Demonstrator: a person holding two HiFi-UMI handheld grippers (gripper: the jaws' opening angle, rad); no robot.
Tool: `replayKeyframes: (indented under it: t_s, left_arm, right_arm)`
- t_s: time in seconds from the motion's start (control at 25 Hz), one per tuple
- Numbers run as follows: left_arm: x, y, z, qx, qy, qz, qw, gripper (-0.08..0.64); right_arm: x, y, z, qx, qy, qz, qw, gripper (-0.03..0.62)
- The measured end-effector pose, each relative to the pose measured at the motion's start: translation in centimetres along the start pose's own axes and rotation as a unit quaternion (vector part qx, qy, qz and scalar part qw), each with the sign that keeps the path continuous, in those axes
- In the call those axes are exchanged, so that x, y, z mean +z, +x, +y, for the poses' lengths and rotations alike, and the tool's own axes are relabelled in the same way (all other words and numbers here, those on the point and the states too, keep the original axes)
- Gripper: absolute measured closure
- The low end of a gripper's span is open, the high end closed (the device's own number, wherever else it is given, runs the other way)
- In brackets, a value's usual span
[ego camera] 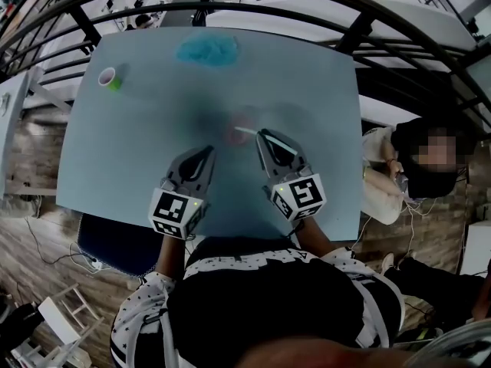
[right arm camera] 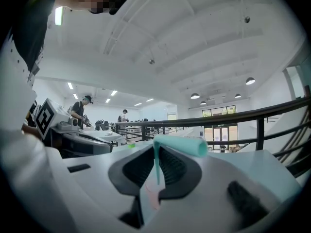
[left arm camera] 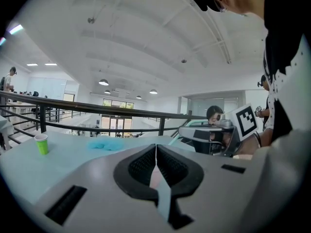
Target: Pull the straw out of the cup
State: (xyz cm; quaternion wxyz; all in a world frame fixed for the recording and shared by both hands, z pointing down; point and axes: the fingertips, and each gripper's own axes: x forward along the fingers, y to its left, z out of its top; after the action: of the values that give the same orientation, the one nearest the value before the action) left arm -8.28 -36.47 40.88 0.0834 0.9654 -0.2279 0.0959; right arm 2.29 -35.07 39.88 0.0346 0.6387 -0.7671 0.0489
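Note:
A reddish translucent cup (ego camera: 235, 126) stands blurred near the middle of the pale blue table (ego camera: 138, 144). A pale teal straw (ego camera: 244, 132) rises from it toward my right gripper (ego camera: 263, 138). In the right gripper view the jaws of the right gripper (right arm camera: 156, 152) are shut on the straw (right arm camera: 182, 146), whose bent top sticks out to the right above them. A pink patch of the cup (right arm camera: 150, 195) shows low through the gap. My left gripper (ego camera: 207, 156) hovers just left of the cup. The left gripper (left arm camera: 156, 149) has its jaws together and holds nothing.
A green cup (ego camera: 113, 78) (left arm camera: 42, 143) stands at the table's far left corner. A blue cloth (ego camera: 207, 50) (left arm camera: 107, 145) lies at the far edge. A dark railing (ego camera: 399, 29) curves behind the table. A seated person (ego camera: 418, 156) is off the right edge.

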Motion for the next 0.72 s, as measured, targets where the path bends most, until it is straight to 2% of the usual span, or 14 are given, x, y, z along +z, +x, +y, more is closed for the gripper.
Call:
replayKeyframes:
  t_s: [0.72]
  left_arm:
    - [1.1, 0.0, 0.7, -0.022, -0.005, -0.020, 0.9996, 0.545]
  right_arm:
    - [2.9, -0.5, 0.7, -0.016, -0.012, -0.012, 1.000, 0.546]
